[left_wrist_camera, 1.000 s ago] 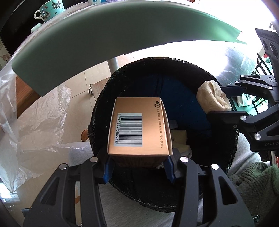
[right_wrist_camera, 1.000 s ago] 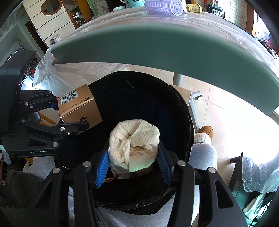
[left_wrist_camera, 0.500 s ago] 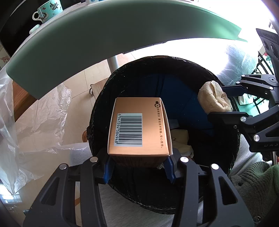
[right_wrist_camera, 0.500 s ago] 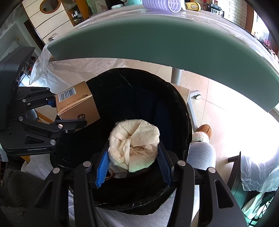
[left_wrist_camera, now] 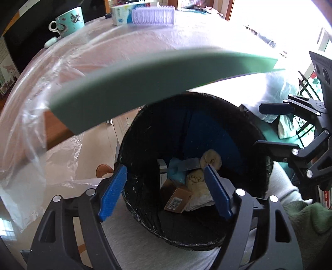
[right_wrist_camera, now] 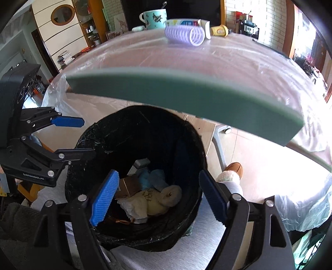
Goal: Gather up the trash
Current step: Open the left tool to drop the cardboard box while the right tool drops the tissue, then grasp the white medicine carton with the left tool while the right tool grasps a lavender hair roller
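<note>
Both the left hand-held gripper (left_wrist_camera: 164, 195) and right hand-held gripper (right_wrist_camera: 158, 198) gape wide and empty over the bin (left_wrist_camera: 257, 133). Lift both clear toward twelve o'clock, avoiding the counter (right_wrist_camera: 186, 91) edge.

On the table (right_wrist_camera: 238, 62) covered with clear plastic we see a teal mug (right_wrist_camera: 154, 18), a purple hair roller (right_wrist_camera: 184, 35), a small yellow bottle (right_wrist_camera: 220, 31) and a tissue pack (left_wrist_camera: 121, 14). Under the table stands a brown slipper (right_wrist_camera: 234, 169).
</note>
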A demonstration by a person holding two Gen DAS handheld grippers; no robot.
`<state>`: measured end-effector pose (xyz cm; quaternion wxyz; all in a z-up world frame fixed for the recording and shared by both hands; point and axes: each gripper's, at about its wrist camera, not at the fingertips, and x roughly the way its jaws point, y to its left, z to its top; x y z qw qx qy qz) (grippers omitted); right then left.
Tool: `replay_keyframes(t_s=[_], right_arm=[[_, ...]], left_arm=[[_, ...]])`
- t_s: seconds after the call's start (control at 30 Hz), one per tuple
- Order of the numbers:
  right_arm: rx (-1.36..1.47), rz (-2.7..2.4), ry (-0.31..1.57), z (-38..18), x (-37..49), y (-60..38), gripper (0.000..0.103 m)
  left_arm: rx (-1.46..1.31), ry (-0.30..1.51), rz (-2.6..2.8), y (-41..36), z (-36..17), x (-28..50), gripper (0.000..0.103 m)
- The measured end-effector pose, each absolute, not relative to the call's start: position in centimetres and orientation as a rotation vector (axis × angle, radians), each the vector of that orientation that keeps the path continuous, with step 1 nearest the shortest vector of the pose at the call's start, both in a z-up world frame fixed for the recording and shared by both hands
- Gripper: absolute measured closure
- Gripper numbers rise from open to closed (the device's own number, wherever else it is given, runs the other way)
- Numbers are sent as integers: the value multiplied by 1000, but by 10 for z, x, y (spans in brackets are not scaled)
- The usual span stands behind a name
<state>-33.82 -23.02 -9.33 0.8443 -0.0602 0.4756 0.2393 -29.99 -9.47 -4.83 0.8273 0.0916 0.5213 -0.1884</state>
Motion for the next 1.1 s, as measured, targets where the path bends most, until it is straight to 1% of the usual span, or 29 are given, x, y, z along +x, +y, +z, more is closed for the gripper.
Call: replay_keyframes(t_s=[0.1,0.17,0.2,0.23,0.27,0.3,0.37,0.47,0.6,0.77,1.1], right_arm=[[-125,506,949,-74,-343,-237,20],[-136,502,891,-57,-347,-245,16],[-143,500,852,-45,-348,-247,12],[-152,495,820,-36,-348,-248,7],[-167,487,780,-26,-348,-245,6],[-189,474,732,-14,-345,-244,4],[-220,456,683,1,-332,-242,4],[-250,428,654,14,-299,-232,4],[-249,427,686,17,-247,-219,4],[-237,481,748,12,-198,-210,4],[-232,542,851,-12,-150,-196,4]], left_arm=[[174,1081,-418,-92,-27,-304,25],[166,1046,-439,-92,-5,-310,25],[131,1006,-460,-89,14,-312,24],[98,962,-464,-82,30,-312,12],[60,888,-452,-75,51,-311,5],[32,827,-438,-68,66,-309,1],[-13,759,-415,-58,90,-296,1],[-58,762,-366,-53,107,-253,1],[-41,815,-367,-64,108,-198,1],[42,869,-348,-91,91,-144,1],[82,975,-355,-122,61,-60,1]])
